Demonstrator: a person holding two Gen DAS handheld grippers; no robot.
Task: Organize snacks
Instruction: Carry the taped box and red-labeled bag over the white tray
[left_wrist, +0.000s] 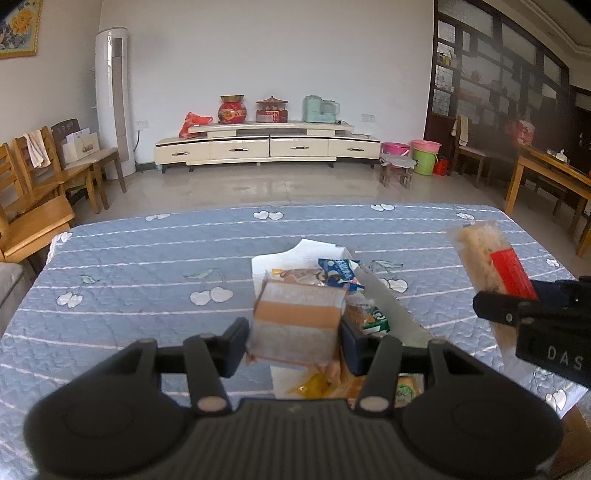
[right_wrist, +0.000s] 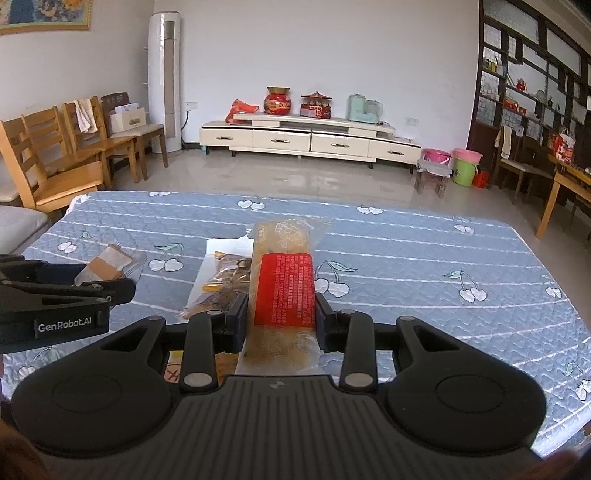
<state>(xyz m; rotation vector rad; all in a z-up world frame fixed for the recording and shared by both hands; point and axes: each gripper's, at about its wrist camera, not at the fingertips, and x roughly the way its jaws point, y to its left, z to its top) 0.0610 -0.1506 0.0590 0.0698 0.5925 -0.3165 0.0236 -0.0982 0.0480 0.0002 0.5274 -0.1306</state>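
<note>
Nearest in the left wrist view, the left gripper (left_wrist: 293, 338) pinches one brown-and-grey snack pack (left_wrist: 297, 321), a pad pressed on each side, holding it just above a white box (left_wrist: 388, 295) of loose snacks. In that box I can make out at least four packets: one blue (left_wrist: 340, 271), one green (left_wrist: 376, 319), one yellow (left_wrist: 314, 384) and one tan, though others beneath are too jumbled to count. In the right wrist view, the right gripper (right_wrist: 280, 317) is clamped on one long clear bag of pale crackers with a red label (right_wrist: 286, 291), which stands up between its two fingers. Both grippers hang over one table covered by a blue quilted cloth (right_wrist: 424, 258) printed with white cherry pairs. Farther off, against the wall, stands one long cream cabinet (right_wrist: 310, 142) with four drawers, carrying two red ornaments and one pale green appliance. To the left are four wooden chairs (right_wrist: 51, 158) and one tall white air conditioner (right_wrist: 165, 81); to the right sit two pink-rimmed buckets (right_wrist: 452, 162).
</note>
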